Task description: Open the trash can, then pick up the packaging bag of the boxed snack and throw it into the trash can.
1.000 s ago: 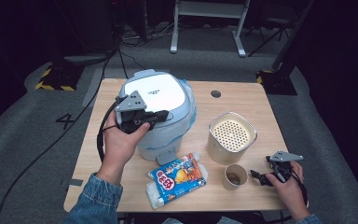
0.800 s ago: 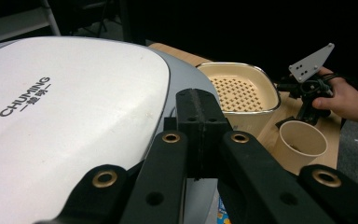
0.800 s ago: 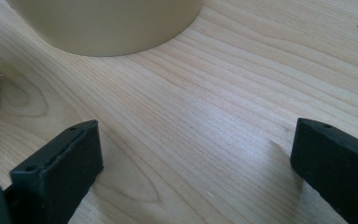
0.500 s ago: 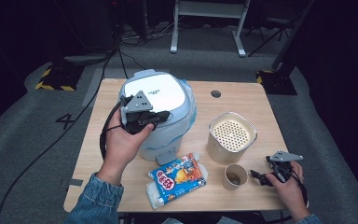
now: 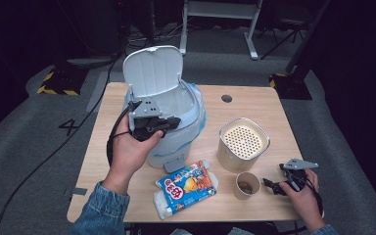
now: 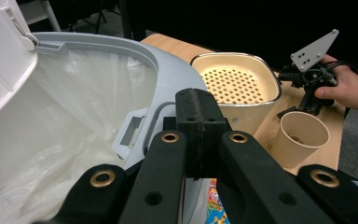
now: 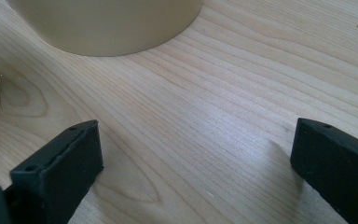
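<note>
A: What stands in the middle of the high view?

B: A pale blue-grey trash bin on the wooden table, a little left of centre. Its lid is open and stands almost upright at the back, toward the upper left of the frame. Inside is a thin white plastic liner, wrinkled, reaching up to the grey rim.

A: And the left gripper?

B: The left hand holds it against the front rim of the bin. In the left gripper view its black jaws are pressed together, with nothing between them.

A: The right gripper?

B: It is low at the right edge of the table, in the right hand. In the right gripper view its jaws stand wide apart above bare wood, holding nothing.

A: What else is on the table?

B: A cream container with a perforated top right of the bin, a small paper cup just in front of it, near the right gripper, and a colourful snack packet lying flat at the lower centre.
</note>
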Available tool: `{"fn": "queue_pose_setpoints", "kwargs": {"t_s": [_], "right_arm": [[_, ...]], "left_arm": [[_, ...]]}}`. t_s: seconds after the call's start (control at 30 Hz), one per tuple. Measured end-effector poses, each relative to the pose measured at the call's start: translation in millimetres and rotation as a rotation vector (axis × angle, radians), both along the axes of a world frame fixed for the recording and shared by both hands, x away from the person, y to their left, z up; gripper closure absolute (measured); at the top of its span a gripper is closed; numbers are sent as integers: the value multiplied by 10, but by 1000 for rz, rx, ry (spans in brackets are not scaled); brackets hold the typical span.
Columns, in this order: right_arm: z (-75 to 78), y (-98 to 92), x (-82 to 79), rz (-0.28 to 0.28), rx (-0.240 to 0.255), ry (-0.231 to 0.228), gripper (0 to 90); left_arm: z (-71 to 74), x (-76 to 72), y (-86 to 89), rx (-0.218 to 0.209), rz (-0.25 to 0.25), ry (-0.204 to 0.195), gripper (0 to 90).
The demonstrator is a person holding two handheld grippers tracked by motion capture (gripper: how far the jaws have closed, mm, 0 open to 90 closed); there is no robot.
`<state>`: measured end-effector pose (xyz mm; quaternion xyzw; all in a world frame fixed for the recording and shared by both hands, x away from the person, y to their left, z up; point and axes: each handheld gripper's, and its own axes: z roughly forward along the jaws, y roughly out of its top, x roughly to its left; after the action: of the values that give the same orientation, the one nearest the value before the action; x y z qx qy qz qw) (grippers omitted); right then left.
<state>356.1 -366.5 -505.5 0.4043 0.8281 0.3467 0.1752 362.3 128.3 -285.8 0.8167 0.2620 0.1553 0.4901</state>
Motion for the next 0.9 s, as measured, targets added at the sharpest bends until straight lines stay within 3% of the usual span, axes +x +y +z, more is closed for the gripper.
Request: {"fn": "queue_pose_setpoints", "kwargs": {"t_s": [0.1, 0.3, 0.43, 0.67, 0.9], "right_arm": [[0, 0, 0, 0, 0, 0, 22], [0, 0, 0, 0, 0, 0, 22], [0, 0, 0, 0, 0, 0, 22], [0, 0, 0, 0, 0, 0, 22], [0, 0, 0, 0, 0, 0, 22]], "left_arm": [[6, 4, 2, -13, -9, 2, 899], [-2, -78, -31, -79, -33, 8, 578], [5, -194, -78, -58, -33, 2, 462], [-90, -391, -70, -38, -54, 12, 414], [-330, -508, -83, -7, -66, 36, 397]]}}
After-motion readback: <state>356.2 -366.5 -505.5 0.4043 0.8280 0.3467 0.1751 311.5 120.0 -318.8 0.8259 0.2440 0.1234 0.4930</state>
